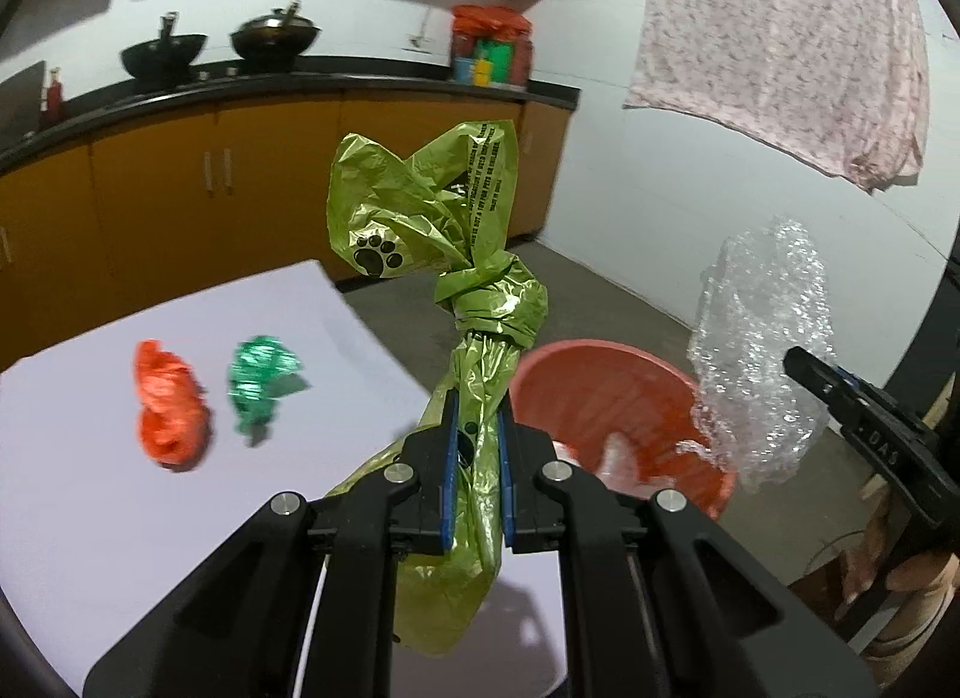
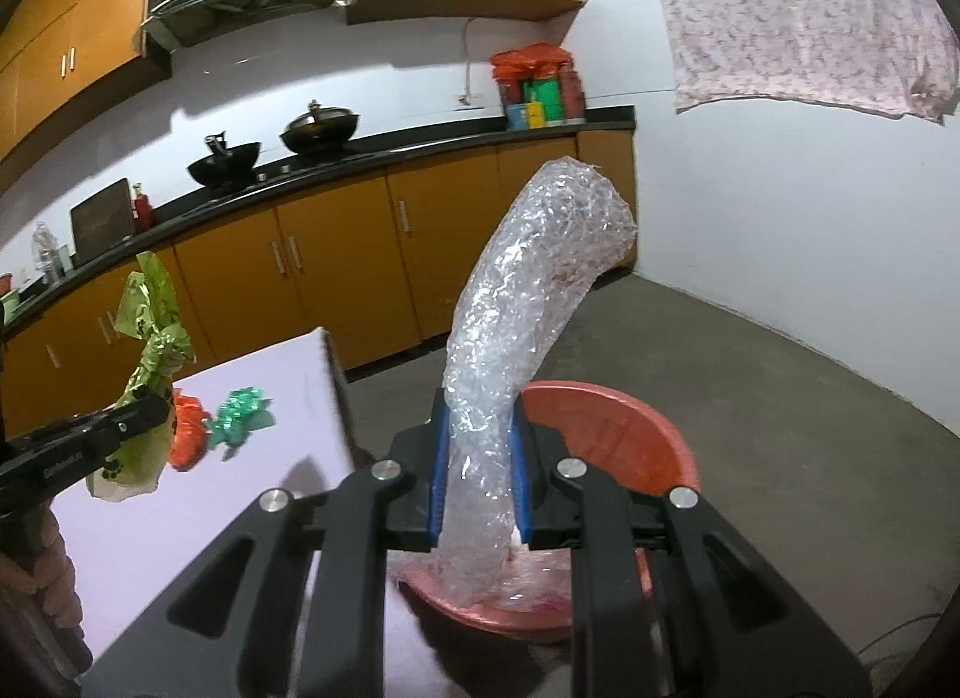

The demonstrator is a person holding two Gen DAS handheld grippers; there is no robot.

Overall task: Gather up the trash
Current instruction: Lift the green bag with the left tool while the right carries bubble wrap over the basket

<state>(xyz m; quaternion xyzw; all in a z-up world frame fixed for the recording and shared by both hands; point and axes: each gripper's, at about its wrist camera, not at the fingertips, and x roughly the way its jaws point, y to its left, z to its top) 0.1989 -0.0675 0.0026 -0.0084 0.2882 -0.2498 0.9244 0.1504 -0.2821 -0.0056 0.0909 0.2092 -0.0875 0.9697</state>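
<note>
My left gripper [image 1: 477, 416] is shut on a knotted green bag [image 1: 444, 230] with a black paw print, held up above the white table's right edge. My right gripper [image 2: 477, 416] is shut on a roll of clear bubble wrap [image 2: 528, 290], held over a red basin [image 2: 618, 428] on the floor. The basin [image 1: 600, 386] shows right of the table in the left wrist view, with the bubble wrap [image 1: 762, 350] above its right rim. A crumpled orange bag [image 1: 171, 404] and a crumpled green wrapper [image 1: 261, 380] lie on the table.
The white table [image 1: 120, 518] ends just left of the basin. Orange kitchen cabinets [image 2: 336, 260] with a black counter and two woks stand behind. A patterned cloth [image 2: 798, 14] hangs on the right wall. The floor is bare concrete [image 2: 780, 398].
</note>
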